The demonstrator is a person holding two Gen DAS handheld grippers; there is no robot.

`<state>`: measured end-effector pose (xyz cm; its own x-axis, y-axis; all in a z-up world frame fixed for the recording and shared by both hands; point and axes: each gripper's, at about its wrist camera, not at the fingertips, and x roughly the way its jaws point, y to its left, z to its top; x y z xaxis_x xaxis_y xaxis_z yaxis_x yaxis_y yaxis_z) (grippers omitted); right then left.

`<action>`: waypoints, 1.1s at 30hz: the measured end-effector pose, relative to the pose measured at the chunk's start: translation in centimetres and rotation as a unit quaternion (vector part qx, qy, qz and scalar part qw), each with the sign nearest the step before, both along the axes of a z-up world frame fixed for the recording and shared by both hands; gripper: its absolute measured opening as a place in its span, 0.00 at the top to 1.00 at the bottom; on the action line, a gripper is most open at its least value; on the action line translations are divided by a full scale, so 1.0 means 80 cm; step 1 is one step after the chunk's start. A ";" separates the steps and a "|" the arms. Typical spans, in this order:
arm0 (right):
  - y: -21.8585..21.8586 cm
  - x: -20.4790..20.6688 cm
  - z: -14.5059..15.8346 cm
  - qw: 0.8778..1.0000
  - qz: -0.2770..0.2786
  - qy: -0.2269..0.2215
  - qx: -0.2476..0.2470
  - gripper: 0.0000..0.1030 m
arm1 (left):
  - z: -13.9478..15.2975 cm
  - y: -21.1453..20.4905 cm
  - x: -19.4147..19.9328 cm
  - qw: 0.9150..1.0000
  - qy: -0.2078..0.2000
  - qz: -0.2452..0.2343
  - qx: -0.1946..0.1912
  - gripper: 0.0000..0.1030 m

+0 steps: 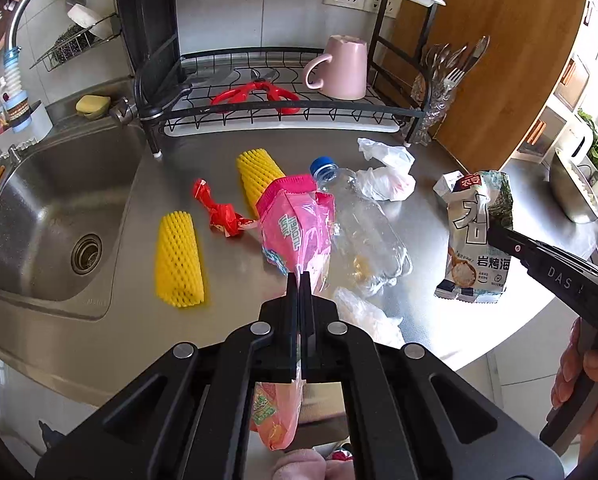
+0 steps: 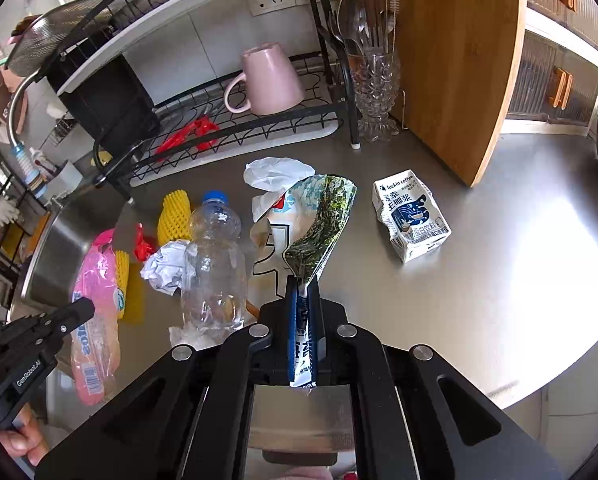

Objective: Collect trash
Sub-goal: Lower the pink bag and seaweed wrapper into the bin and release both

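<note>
Each gripper's fingers are clamped on trash for removal: left gripper [image 1: 299, 280] pinches the pink wrapper [image 1: 295, 220], right gripper [image 2: 303, 284] the seaweed packet [image 2: 319, 220].

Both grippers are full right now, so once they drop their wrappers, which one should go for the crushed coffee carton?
Probably the right. The coffee carton lies just right of the right gripper, while the left gripper works nearer the sink, with the bottle between.
</note>
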<state>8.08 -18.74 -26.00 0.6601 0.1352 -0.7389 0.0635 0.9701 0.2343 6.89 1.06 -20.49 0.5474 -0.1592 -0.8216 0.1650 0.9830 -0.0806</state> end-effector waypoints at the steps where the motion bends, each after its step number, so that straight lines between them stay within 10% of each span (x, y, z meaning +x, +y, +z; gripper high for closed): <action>1: 0.000 -0.009 0.002 1.000 0.001 -0.002 -0.001 0.94 | 0.002 -0.003 -0.010 1.000 0.000 -0.001 0.002 1.00; 17: 0.013 -0.162 -0.043 0.999 0.040 0.033 -0.011 0.94 | -0.040 -0.011 -0.169 0.999 0.043 0.001 -0.007 1.00; 33: 0.059 -0.205 -0.214 0.984 0.086 0.151 -0.029 0.94 | -0.214 0.016 -0.225 0.989 0.149 0.019 -0.012 1.00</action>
<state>-8.29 -13.99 -43.10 0.3810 0.1765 -0.9076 -0.0441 0.9840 0.1729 -11.10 2.37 -37.62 0.2885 -0.1648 -0.9432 0.0939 0.9852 -0.1434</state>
